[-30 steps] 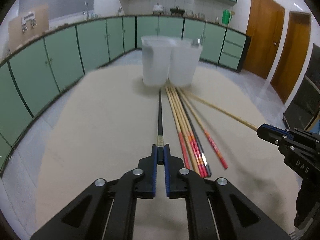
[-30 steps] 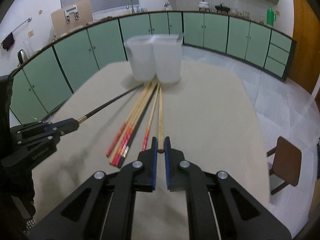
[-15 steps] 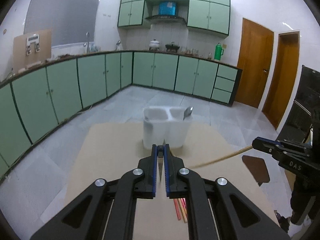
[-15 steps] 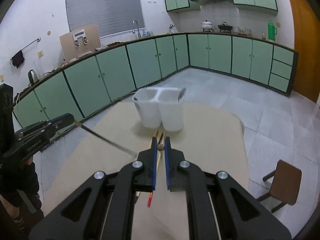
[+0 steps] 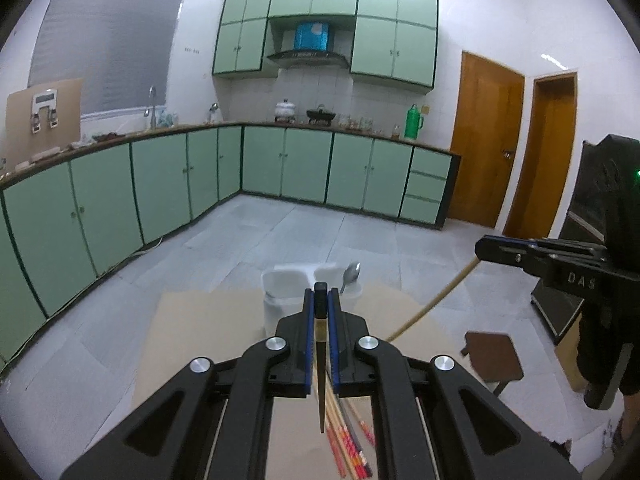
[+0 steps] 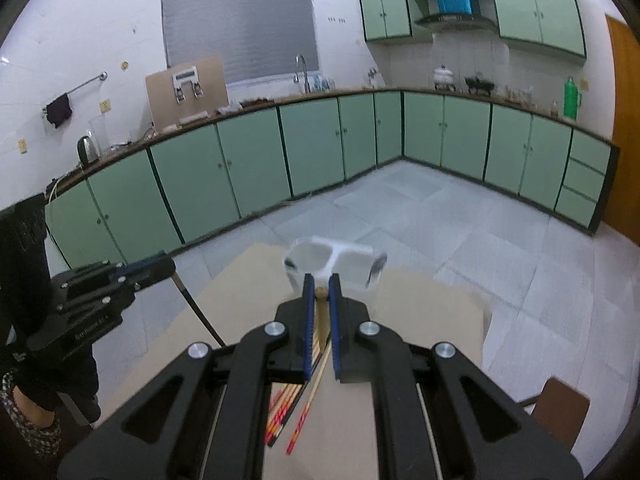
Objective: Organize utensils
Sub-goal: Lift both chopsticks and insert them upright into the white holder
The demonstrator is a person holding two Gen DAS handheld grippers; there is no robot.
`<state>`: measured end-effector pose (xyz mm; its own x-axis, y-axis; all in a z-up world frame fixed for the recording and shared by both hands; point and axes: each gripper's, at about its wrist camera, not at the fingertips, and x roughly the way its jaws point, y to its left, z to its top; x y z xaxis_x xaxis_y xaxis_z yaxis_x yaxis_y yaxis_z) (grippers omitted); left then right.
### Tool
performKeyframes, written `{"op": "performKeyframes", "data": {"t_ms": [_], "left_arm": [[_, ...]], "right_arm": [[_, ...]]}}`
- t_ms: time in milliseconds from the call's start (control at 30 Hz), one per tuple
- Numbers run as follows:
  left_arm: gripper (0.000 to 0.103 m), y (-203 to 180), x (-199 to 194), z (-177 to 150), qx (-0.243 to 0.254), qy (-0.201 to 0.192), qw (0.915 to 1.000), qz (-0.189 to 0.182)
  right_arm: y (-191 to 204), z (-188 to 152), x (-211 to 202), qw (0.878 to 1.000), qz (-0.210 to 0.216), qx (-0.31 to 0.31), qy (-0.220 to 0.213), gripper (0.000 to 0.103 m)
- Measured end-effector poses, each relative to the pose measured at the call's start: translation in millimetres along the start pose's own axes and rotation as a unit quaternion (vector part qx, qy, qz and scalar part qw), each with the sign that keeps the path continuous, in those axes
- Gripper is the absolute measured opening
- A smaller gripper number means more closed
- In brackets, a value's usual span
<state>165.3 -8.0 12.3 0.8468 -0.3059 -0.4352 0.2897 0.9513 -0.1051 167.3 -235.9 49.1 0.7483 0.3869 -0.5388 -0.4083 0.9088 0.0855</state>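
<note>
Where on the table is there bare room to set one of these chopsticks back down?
The table is bare left of the white holder, out to its left edge. It is crowded below the left gripper, where the loose chopsticks lie bunched.

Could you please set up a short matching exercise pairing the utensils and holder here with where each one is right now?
Things:
1. black chopstick
2. pale wooden chopstick
3. spoon
4. remaining chopsticks

Places:
A. lying on the table
B. standing in the white holder
C. clamped in the right gripper
D. clamped in the left gripper

Pairs: 1-D, 2-C, 3-B, 4-A
</note>
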Motion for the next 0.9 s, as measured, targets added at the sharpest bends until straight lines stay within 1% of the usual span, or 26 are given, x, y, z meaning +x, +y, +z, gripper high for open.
{"op": "performKeyframes", "data": {"t_ms": [67,200,300,433,533,600,667,767,900], "left_arm": [[0.006,0,-1,14,0.005,-0.016,0.9999,-0.001],[0.006,1,2,55,0.015,-0.060,0.9981,0.004],[0.006,5,14,84,0.008,-0.087,0.9962,0.007],[0.006,8,39,108,0.005,-0.110,0.9938,0.016],[0.006,9,64,110,0.011,-0.113,0.9929,0.035],[0.006,10,86,105,0.014,-0.113,0.9923,0.049],[0.006,12,105,99,0.012,-0.108,0.9927,0.052],[0.006,17,137,85,0.002,-0.079,0.9959,0.045],[0.007,21,161,66,0.006,-0.042,0.9983,0.041]], "right_arm": [[-2,16,-6,1.000,-0.001,-0.007,-0.014,0.006],[-9,52,-13,0.999,-0.009,-0.019,-0.042,0.006],[-15,71,-5,0.998,-0.017,-0.025,-0.048,0.006],[-24,84,17,0.999,-0.025,-0.023,-0.040,0.006],[-32,85,47,0.999,-0.036,-0.017,-0.022,0.006],[-35,83,68,0.999,-0.046,-0.018,-0.010,0.006],[-37,79,86,0.999,-0.051,-0.018,0.002,0.006],[-38,72,113,0.998,-0.052,-0.014,0.024,0.006],[-41,57,142,0.998,-0.041,-0.005,0.054,0.006]]}}
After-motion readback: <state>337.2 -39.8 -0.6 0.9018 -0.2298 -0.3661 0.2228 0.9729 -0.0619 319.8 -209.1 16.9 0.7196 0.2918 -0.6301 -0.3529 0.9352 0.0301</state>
